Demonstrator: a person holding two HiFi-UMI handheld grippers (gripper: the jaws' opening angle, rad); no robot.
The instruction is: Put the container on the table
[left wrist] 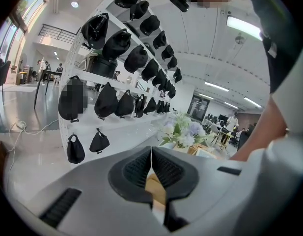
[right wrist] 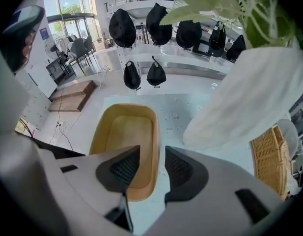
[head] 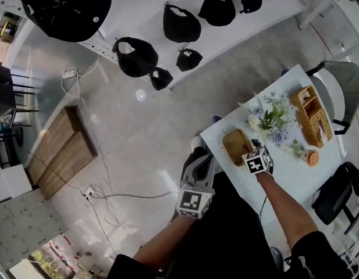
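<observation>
The fingers [right wrist: 124,168] of our right gripper [right wrist: 152,150] hang released astride one wall of the tan, round-cornered wooden container [right wrist: 123,136] resting near the white table [right wrist: 188,114] edge, so a crooked lift could hook it overboard, while our left gripper [left wrist: 151,154] is clenched, seemingly on nothing.

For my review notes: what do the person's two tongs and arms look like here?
Both the left tongs and right tongs have pale grey moulded bodies with black ribbed pads at the tips. Each carries a cube with black-and-white square markers. The forearms are uncovered; the person wears a black top.
</observation>
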